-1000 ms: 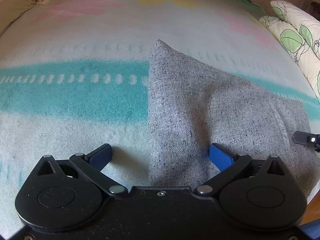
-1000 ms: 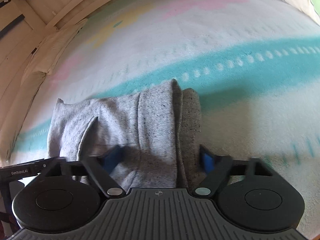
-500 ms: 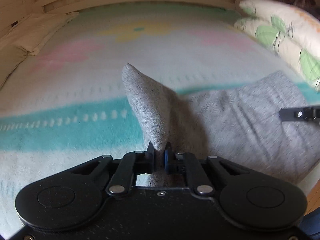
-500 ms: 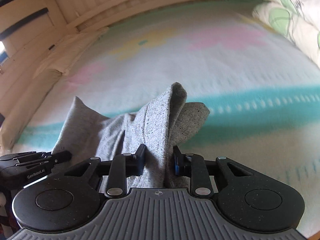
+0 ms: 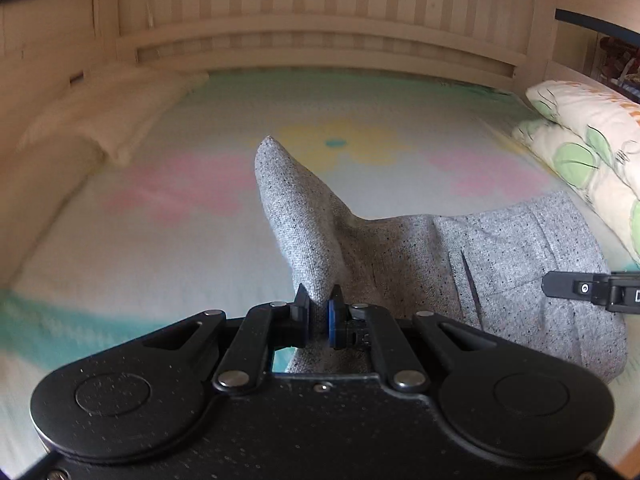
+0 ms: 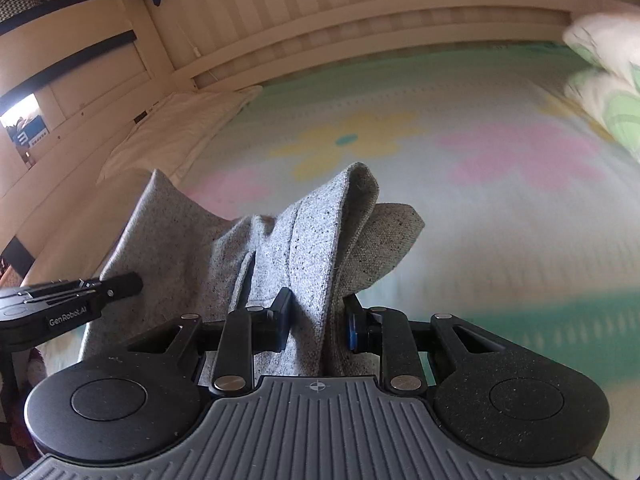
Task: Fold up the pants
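Left tongs (image 5: 319, 317) pinch grey pants (image 5: 400, 256) corner, lifted above flowered blanket (image 5: 168, 216); right tongs (image 5: 560, 286) alongside.

The pants (image 5: 500, 248) are grey speckled woven cloth, coarse and matt. The blanket (image 5: 168, 240) looks fleecy and soft. The bed frame (image 5: 320, 44) is pale slatted wood. Each claw is matt black plastic.

Blanket (image 5: 168, 264) ahead open; leaf-print pillows (image 5: 592, 148) block right, folded cream bedding (image 5: 108, 120) left, slatted headboard (image 5: 320, 12) beyond.

"GenRobot.AI" in white on left gripper (image 6: 70, 306) body, right wrist view. Nothing else readable; left wrist view has no text.
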{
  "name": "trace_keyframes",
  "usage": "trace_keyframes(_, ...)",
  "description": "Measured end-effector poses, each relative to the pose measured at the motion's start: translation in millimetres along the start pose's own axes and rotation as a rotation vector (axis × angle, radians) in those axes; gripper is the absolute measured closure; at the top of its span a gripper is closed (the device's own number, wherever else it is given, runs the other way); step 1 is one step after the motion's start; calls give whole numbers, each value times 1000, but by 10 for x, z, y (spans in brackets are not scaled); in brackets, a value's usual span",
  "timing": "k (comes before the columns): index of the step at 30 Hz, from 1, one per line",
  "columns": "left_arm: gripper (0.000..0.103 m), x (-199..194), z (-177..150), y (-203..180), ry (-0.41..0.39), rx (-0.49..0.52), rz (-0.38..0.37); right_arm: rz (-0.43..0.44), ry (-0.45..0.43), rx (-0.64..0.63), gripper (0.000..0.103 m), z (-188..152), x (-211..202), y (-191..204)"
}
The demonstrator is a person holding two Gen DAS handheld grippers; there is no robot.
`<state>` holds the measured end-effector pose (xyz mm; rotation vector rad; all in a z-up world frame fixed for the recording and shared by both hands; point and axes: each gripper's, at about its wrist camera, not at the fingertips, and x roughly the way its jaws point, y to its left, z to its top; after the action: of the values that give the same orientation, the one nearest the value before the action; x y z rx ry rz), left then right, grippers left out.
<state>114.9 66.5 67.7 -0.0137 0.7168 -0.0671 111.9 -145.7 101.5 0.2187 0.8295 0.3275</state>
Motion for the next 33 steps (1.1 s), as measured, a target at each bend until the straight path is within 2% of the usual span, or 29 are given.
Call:
trace_keyframes(6,92,261,504,212,-34,-18,44,12,-11,10,78,529,418,54)
trace_keyframes(7,92,357,556,243,-27,-29,50,10,-7,19,77,575,524,26)
trace_keyframes(8,91,465,582,272,-15,-41,56,2,-6,29,71,574,625,-6)
trace_keyframes(9,85,555,561,321,2,-52,64,-31,-1,40,62,564,749,-66)
trace_keyframes(10,73,711,545,362,31,-59,93,-94,18,53,61,538,893,-144)
trace_keyframes(13,73,1144,348,534,154,-59,240,-305,110,42,61,414,1225,-290)
trace_keyframes(14,74,1264,295,582,196,-64,277,-323,112,33,61,407,1246,-310)
trace_keyframes(16,74,1362,264,639,227,-87,290,-298,90,40,61,421,1181,-311)
trace_keyframes(21,73,1123,339,567,164,-99,257,-231,-9,-1,59,466,885,-64)
trace_keyframes(22,72,1052,369,534,147,-107,247,-220,-27,-9,57,475,814,-9)
trace_keyframes(23,70,981,430,520,128,-122,234,-212,-40,-16,49,506,746,41)
trace_keyframes(24,67,882,437,468,109,-131,218,-201,-55,-22,41,509,670,85)
trace_keyframes(26,54,681,444,376,81,-119,203,-178,-84,-36,35,548,535,126)
trace_keyframes(27,45,567,440,329,67,-109,200,-169,-93,-47,35,559,467,162)
trace_keyframes(28,41,467,437,276,48,-100,193,-162,-98,-56,35,527,386,190)
trace_keyframes(33,37,110,362,78,2,-77,142,-176,-104,-89,35,427,188,396)
